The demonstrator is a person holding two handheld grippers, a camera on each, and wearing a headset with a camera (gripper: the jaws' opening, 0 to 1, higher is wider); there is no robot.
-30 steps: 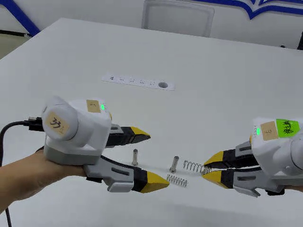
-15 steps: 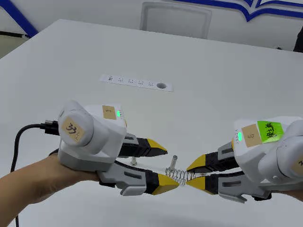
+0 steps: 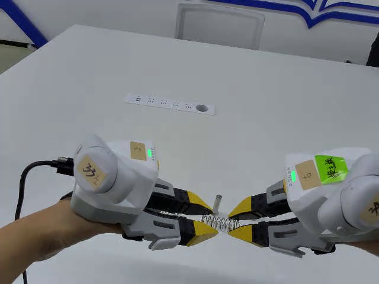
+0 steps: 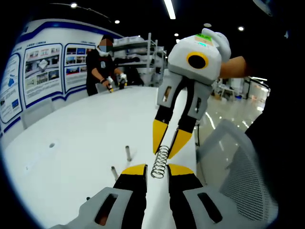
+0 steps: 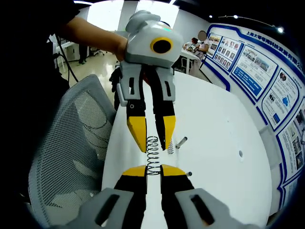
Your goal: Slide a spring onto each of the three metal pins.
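A small steel spring (image 3: 220, 223) hangs just above the white table, stretched between both grippers. My right gripper (image 3: 232, 223) is shut on its right end. My left gripper (image 3: 212, 219) has its jaws drawn in onto the left end. In the left gripper view the spring (image 4: 160, 161) runs from my own tips (image 4: 157, 170) up to the right gripper (image 4: 167, 141). The right gripper view shows the spring (image 5: 152, 155) in my tips (image 5: 153, 171), with the left gripper (image 5: 152, 132) opposite. One upright pin (image 3: 217, 203) stands just behind. Two pins (image 4: 127, 152) (image 4: 114, 172) stand left. A second spring (image 5: 170, 147) lies by a pin (image 5: 181, 142).
A white socket strip (image 3: 172, 103) is set into the table (image 3: 266, 106) further back. A grey mesh chair (image 5: 71, 143) stands at the table's near edge. A black cable (image 3: 29, 177) trails from the left gripper. A person (image 4: 106, 62) stands at the far end.
Both grippers have come together over the pins. The right one carried the spring leftwards, and the left gripper's jaws narrowed from wide open onto the spring's free end.
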